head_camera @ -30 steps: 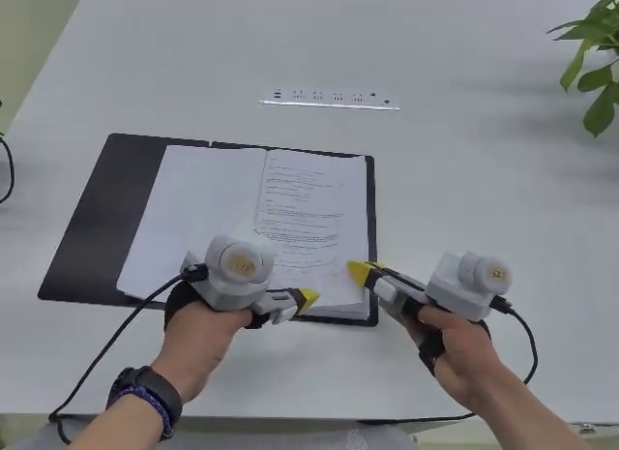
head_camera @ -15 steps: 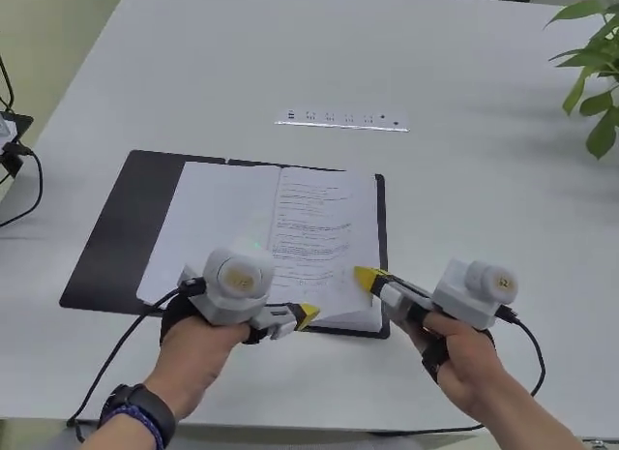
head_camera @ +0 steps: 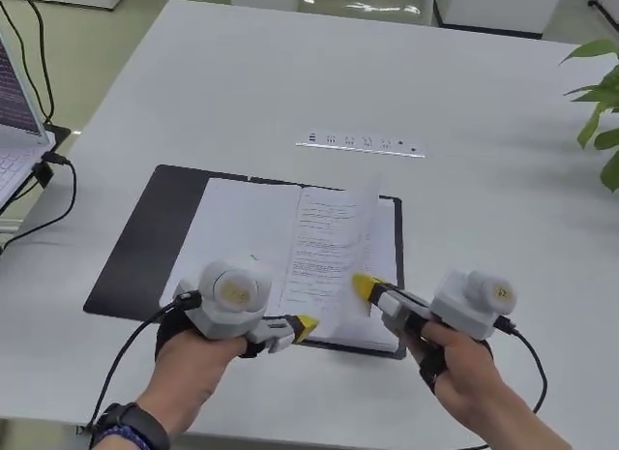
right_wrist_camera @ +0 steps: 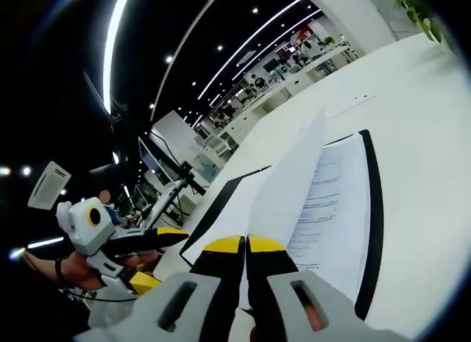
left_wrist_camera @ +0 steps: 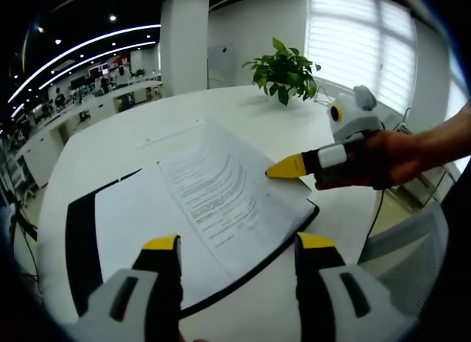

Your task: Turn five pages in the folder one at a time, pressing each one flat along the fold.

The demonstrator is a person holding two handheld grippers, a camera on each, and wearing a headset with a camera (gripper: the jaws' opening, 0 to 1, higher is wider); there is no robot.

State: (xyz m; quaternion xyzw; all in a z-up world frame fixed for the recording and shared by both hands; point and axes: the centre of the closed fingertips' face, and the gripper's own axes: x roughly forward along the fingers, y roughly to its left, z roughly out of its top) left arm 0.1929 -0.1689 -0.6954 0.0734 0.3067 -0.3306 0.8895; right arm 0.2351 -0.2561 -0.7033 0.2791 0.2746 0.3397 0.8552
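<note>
The black folder (head_camera: 145, 247) lies open on the white table, with a blank white sheet (head_camera: 242, 237) on its left side. My right gripper (head_camera: 363, 284) is shut on the lower corner of the top printed page (head_camera: 343, 247). That page's outer edge stands raised off the stack beneath. In the right gripper view the jaws (right_wrist_camera: 246, 246) pinch the page (right_wrist_camera: 294, 187), which rises ahead of them. My left gripper (head_camera: 302, 324) hovers open at the folder's near edge, nothing between its fingers. In the left gripper view (left_wrist_camera: 238, 243) it faces the folder (left_wrist_camera: 81, 239) and the right gripper (left_wrist_camera: 294, 165).
A flush socket strip (head_camera: 361, 142) sits in the table beyond the folder. Plant leaves (head_camera: 604, 111) hang at the far right. A laptop (head_camera: 14, 111) and cables (head_camera: 58, 179) are off the table's left edge. The table's near edge is just below my hands.
The printed page lay flat before; now its outer edge has lifted with the right gripper shut on its corner. The left gripper has barely moved. The head camera has shifted.
</note>
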